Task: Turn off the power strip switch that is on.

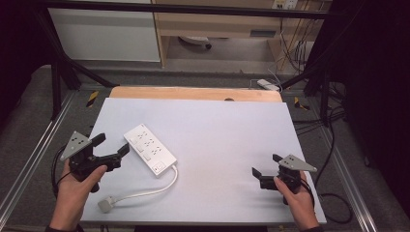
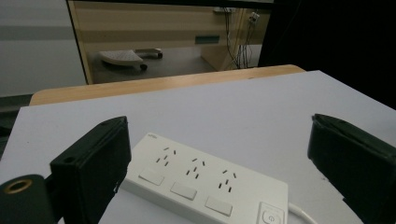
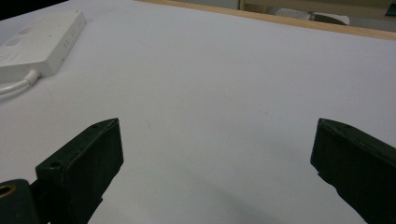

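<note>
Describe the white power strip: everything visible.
The power strip is a flat white block, plastic by the look, lying face up on the left part of the white table, set diagonally. Its top carries three socket groups, each with a rectangular switch beside it, and one power button at the cable end. A white cable leaves that end, curves toward the near edge and ends in a plug lying loose on the table. The open left gripper sits close beside it, not touching.
</note>
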Tool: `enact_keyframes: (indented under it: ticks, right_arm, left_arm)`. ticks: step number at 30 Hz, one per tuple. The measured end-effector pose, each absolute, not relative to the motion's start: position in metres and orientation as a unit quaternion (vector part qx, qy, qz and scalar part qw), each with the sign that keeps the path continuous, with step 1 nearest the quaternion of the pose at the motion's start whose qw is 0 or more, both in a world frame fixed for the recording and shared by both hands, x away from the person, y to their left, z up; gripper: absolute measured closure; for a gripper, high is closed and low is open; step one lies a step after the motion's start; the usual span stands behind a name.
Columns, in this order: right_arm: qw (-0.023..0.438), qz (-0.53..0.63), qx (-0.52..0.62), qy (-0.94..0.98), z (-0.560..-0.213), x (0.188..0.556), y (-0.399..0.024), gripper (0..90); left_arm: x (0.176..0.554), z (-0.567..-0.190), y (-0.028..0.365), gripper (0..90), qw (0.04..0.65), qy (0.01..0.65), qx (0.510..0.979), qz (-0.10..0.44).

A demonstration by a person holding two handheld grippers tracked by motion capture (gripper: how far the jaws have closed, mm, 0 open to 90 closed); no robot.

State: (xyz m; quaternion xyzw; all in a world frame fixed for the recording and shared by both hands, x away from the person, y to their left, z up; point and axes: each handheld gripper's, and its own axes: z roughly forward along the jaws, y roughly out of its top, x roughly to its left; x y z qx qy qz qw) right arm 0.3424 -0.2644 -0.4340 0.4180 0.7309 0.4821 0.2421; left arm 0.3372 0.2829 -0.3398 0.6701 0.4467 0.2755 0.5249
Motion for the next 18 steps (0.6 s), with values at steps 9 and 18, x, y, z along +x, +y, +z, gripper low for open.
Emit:
enact_keyframes:
  ticks: [9,18]
  right_arm:
    - [0.243,0.481,0.418,0.732,-0.434,0.342,-0.264,3.0]
    - [0.242,0.479,0.418,0.733,-0.435,0.343,-0.263,3.0]
  left_arm:
    - [0.346,-0.331,0.281,6.1,0.532,0.441,0.667,0.277]
    - [0.351,-0.326,0.288,6.3,0.536,0.447,0.658,0.281]
